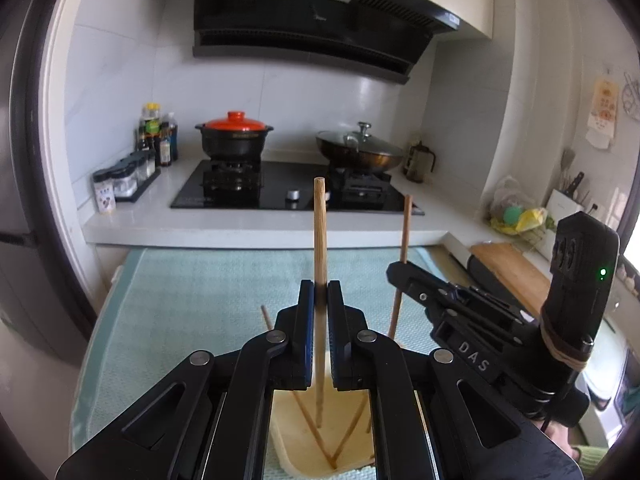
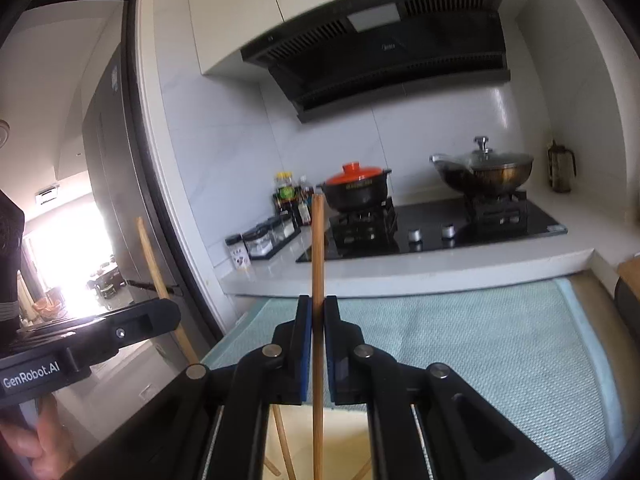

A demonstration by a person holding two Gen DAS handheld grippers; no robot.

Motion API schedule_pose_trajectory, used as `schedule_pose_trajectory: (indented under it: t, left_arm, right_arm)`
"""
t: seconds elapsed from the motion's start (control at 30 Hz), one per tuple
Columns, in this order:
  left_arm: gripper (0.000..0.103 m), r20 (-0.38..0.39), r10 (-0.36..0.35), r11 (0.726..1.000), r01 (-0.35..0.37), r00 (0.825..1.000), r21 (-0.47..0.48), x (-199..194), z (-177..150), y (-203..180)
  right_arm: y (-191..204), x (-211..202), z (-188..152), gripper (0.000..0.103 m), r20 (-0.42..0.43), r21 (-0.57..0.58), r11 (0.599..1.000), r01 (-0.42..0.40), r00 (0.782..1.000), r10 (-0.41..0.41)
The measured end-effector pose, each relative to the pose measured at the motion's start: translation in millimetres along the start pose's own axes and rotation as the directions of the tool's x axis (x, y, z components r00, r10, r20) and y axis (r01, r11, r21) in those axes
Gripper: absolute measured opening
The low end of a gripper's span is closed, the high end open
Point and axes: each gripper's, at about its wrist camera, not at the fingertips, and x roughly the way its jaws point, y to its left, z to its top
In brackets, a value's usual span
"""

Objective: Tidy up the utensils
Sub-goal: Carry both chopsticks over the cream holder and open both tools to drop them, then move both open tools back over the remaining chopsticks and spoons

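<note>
Left gripper (image 1: 320, 296) and right gripper (image 2: 318, 312): jaws each clamp an upright chopstick (image 1: 319, 232) above a wooden tray (image 1: 352, 432).

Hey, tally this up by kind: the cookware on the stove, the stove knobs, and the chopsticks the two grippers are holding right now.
Clay pot with red lid: 1
Lidded wok: 1
Stove knobs: 2
Held chopsticks: 2, one in the left gripper, one in the right gripper
Total: 6
</note>
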Motion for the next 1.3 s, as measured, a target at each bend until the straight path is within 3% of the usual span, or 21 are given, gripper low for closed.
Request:
schedule_pose_trajectory:
  t: [0.23, 0.27, 0.3, 0.33, 0.37, 0.4, 0.53, 0.67, 0.77, 0.9, 1.07, 1.2, 1.3]
  left_arm:
    - [0.005, -0.123, 0.028, 1.000, -0.028, 0.992, 0.003, 42.8, -28.3, 2.6]
    - [0.009, -0.133, 0.030, 1.000, -0.030, 0.991, -0.001, 44.1, -30.2, 3.5]
    - [0.021, -0.137, 0.026, 1.000, -0.027, 0.990, -0.005, 43.2, -31.2, 4.7]
    - [0.030, -0.134, 0.031, 0.999, -0.032, 0.990, -0.008, 39.4, -31.5, 5.5]
    - [0.051, -0.122, 0.038, 0.999, -0.040, 0.992, -0.010, 33.1, -31.7, 6.3]
    - [0.066, -0.102, 0.042, 0.999, -0.044, 0.994, -0.013, 24.3, -31.5, 7.2]
    - [0.080, -0.068, 0.043, 0.999, -0.044, 0.997, -0.008, -19.4, -33.5, 11.8]
    - [0.096, -0.080, 0.068, 0.998, -0.066, 0.995, 0.025, -75.9, -60.4, 14.7]
    - [0.097, -0.136, 0.077, 0.996, -0.070, 0.988, 0.051, -116.1, -102.6, 18.2]
    - [0.098, -0.237, 0.115, 0.992, -0.099, 0.965, 0.080, -160.6, -176.0, 20.9]
    - [0.098, -0.328, 0.179, 0.983, -0.178, 0.928, 0.035, -198.9, -262.5, 24.8]
    - [0.098, -0.384, 0.116, 0.987, -0.149, 0.916, -0.057, -207.8, -300.1, 16.4]
    - [0.098, -0.392, 0.113, 0.989, -0.142, 0.913, -0.046, -196.0, -306.0, 7.5]
  right_arm:
    - [-15.4, 35.7, -30.7, 0.008, -0.200, 0.027, 0.999, 0.029, 0.980, -0.023]
    - [-17.7, 35.0, -31.9, 0.008, -0.213, 0.036, 0.999, 0.033, 0.977, -0.025]
    - [-19.3, 34.7, -30.6, 0.012, -0.219, 0.043, 0.998, 0.035, 0.975, -0.024]
    - [-19.8, 31.9, -29.1, 0.029, -0.218, 0.046, 0.998, 0.038, 0.976, -0.027]
    - [-19.5, 26.9, -27.1, 0.042, -0.213, 0.046, 0.998, 0.047, 0.976, -0.037]
    - [-18.4, 20.8, -24.6, 0.064, -0.200, 0.043, 0.998, 0.056, 0.979, -0.046]
    - [-5.4, -18.1, -15.3, 0.066, -0.172, -0.010, 0.996, 0.084, 0.981, -0.084]
    - [16.0, -82.6, -25.2, 0.067, -0.144, -0.104, 0.988, 0.112, 0.981, -0.126]
    - [24.5, -133.0, -50.1, 0.078, -0.140, -0.137, 0.983, 0.123, 0.980, -0.142]
    - [24.5, -191.7, -101.4, 0.079, -0.196, -0.106, 0.988, 0.108, 0.972, -0.127]
    - [26.8, -250.3, -184.0, 0.079, -0.289, -0.082, 0.983, 0.163, 0.940, -0.180]
    - [26.7, -277.0, -241.4, 0.079, -0.380, -0.021, 0.976, 0.217, 0.901, -0.209]
    - [31.2, -282.2, -268.9, 0.077, -0.425, -0.022, 0.974, 0.224, 0.880, -0.212]
